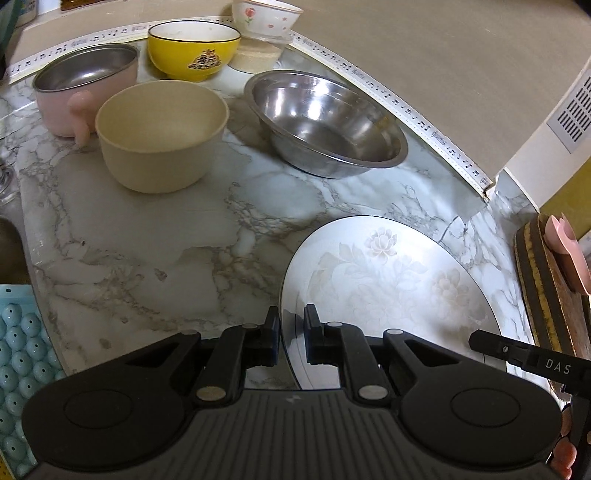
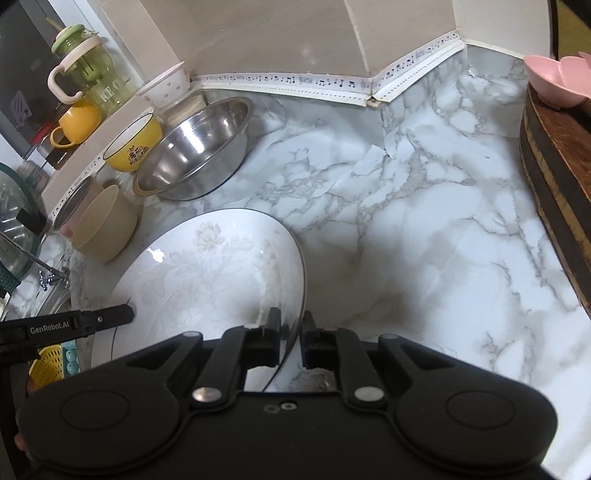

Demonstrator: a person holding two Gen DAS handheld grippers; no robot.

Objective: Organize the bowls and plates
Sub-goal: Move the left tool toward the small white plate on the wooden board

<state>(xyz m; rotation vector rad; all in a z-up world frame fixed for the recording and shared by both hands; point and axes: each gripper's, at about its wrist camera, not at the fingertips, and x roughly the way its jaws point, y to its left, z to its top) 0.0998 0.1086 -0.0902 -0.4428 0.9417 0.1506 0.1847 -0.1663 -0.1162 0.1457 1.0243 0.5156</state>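
Observation:
A white plate with a pale flower print (image 1: pixel 388 288) (image 2: pixel 207 273) is held over the marble counter. My left gripper (image 1: pixel 291 325) is shut on the plate's left rim. My right gripper (image 2: pixel 290 326) is shut on its right rim. A steel bowl (image 1: pixel 325 122) (image 2: pixel 192 147), a beige bowl (image 1: pixel 162 133) (image 2: pixel 101 225), a yellow bowl (image 1: pixel 192 48) (image 2: pixel 133 144), a pink steel-lined pot (image 1: pixel 81 81) and a white flowered bowl (image 1: pixel 266 16) stand at the back left.
A wooden chopping board (image 1: pixel 550 291) (image 2: pixel 557 155) with a pink dish (image 2: pixel 557 79) lies on the right. A blue egg tray (image 1: pixel 18 362) is at the lower left. A green bottle (image 2: pixel 85 70) and a yellow mug (image 2: pixel 75 123) stand on the left ledge.

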